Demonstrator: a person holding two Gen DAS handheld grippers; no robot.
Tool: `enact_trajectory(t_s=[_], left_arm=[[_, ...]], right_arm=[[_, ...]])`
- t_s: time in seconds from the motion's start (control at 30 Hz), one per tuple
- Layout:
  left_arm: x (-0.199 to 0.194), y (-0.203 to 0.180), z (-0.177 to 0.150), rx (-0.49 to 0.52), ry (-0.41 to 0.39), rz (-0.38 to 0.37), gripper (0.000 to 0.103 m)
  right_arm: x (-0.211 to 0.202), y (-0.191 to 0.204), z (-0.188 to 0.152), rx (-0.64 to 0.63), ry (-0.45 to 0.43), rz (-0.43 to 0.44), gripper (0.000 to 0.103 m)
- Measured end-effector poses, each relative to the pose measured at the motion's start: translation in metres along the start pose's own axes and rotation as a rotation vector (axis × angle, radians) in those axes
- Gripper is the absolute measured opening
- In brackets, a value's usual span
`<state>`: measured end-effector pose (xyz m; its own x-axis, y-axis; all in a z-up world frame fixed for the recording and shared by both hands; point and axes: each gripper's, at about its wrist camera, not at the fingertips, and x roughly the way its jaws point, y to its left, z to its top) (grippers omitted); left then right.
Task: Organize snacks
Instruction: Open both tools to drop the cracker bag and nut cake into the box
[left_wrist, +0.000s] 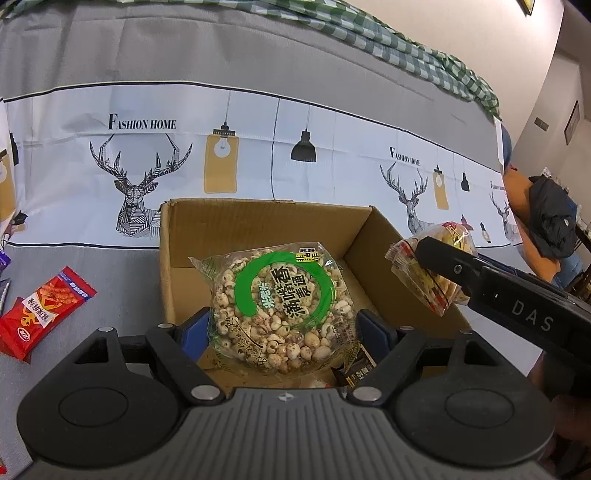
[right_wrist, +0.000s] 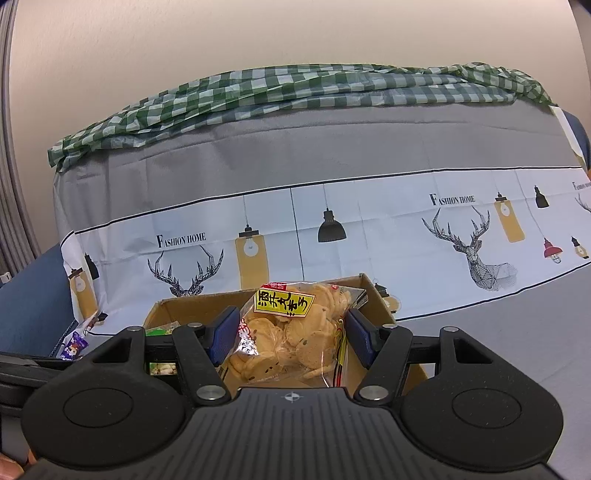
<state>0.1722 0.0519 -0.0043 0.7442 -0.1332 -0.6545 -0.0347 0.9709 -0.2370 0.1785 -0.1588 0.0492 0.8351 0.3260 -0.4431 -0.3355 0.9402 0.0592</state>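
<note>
Two clear bags: puffed snack, green ring, pinched between left fingers; crackers, yellow label, clamped between right fingers, both angled down over the box.

The cardboard box is partly hidden. The big bag of puffed balls covers much of the box floor, and the left gripper covers the box's near wall. A dark packet lies in the box under the bag; only a corner shows, and its words are too small to read. Left of the box, a purple wrapper is cut off by the picture's edge.

In the right wrist view, the bag of yellow crackers hides the inside of the box. Left of the box, a small purple packet is too small to read.
</note>
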Motion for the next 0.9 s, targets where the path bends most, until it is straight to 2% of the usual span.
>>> enact_trajectory(t_s=[0.13,0.23,0.43,0.5,0.53,0.6,0.67,0.7,0.8,0.9], left_arm=[[0.003,-0.001,0.001,0.002,0.019,-0.017,0.088],[0.005,-0.002,0.001,-0.001,0.039,-0.024,0.091],[0.001,0.004,0.002,-0.002,0.016,0.019,0.091],[-0.003,0.007,0.003,-0.006,-0.001,0.031,0.087],[-0.006,0.009,0.004,-0.007,-0.013,0.035,0.081],[-0.012,0.012,0.005,-0.005,-0.034,0.032,0.067],[-0.021,0.016,0.006,0.001,-0.055,0.023,0.045],[-0.027,0.018,0.006,0.006,-0.066,0.015,0.041],[-0.043,0.028,0.008,0.004,-0.052,0.019,0.038],[-0.053,0.034,0.008,0.103,-0.017,0.104,0.038]], right_arm=[[0.001,-0.001,0.001,0.000,0.013,0.002,0.067],[0.004,-0.001,0.000,-0.003,0.029,-0.025,0.083],[0.002,0.002,0.000,-0.023,0.009,-0.035,0.084],[0.002,0.003,0.000,-0.026,0.005,-0.030,0.084],[0.001,0.004,0.000,-0.028,0.001,-0.028,0.083],[0.001,0.006,0.000,-0.028,-0.005,-0.022,0.083],[0.001,0.009,0.001,-0.022,-0.011,-0.014,0.083],[0.001,0.011,0.001,-0.018,-0.015,-0.010,0.083],[0.003,0.015,0.001,0.003,-0.023,0.004,0.076],[0.004,0.023,0.001,0.030,-0.022,0.034,0.069]])
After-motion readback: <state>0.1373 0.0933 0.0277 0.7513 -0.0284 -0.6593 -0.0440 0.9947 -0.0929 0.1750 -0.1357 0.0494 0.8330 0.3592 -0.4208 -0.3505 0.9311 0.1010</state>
